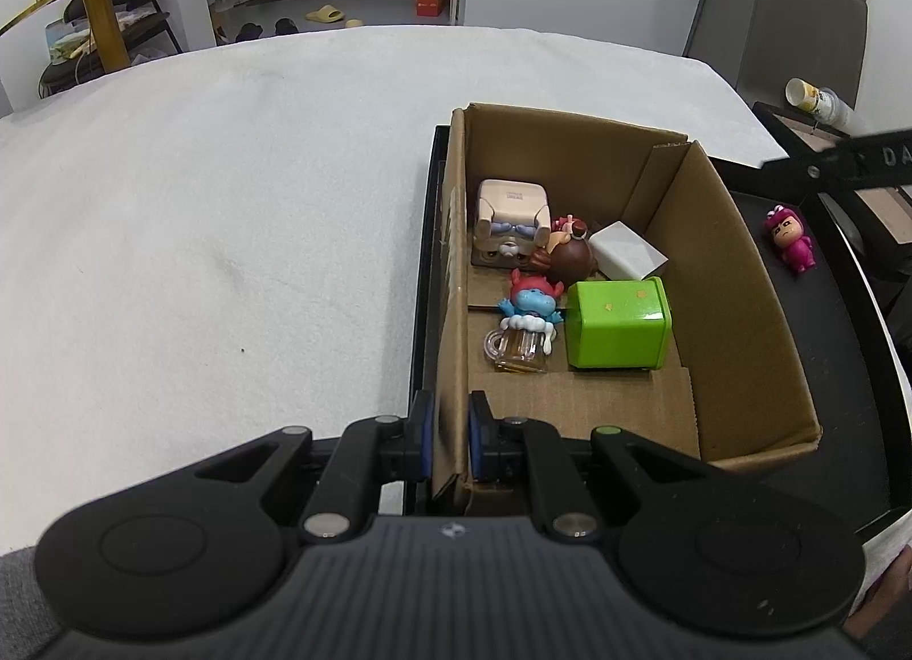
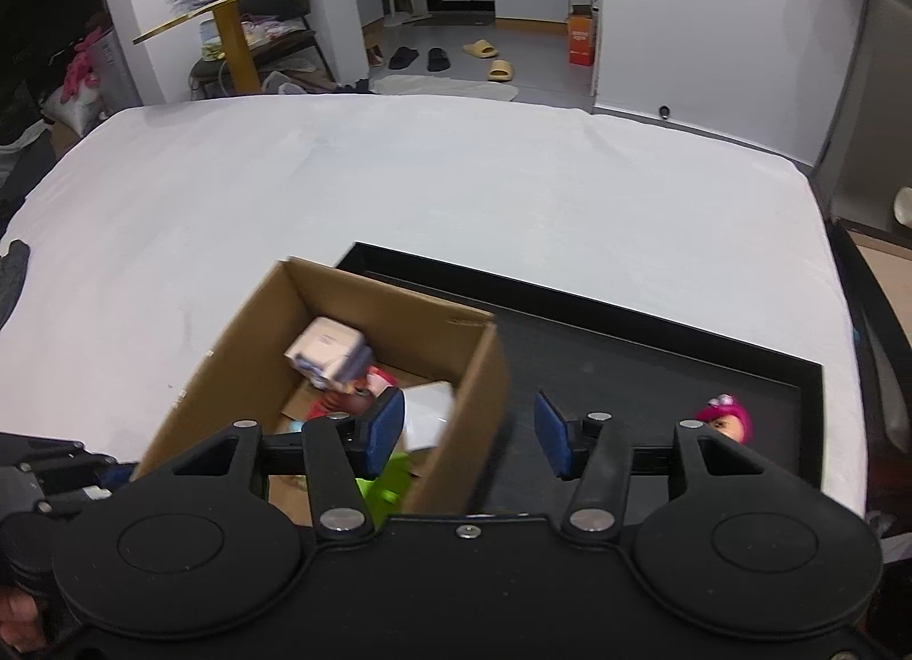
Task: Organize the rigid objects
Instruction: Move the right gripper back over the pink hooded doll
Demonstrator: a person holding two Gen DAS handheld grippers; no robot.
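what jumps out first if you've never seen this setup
The open cardboard box on the black tray draws the eye, with a bright green tin and small toy figures inside. The left gripper is clamped on the box's near wall. One pink figurine lies alone on the tray outside the box, to its right, and the right gripper hangs open above the box's right wall.

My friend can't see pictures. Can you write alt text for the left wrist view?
The left tool is clamped on the near wall of a cardboard box holding a green tin, a blue monster figurine and other toys. A pink figurine lies outside on the black tray.
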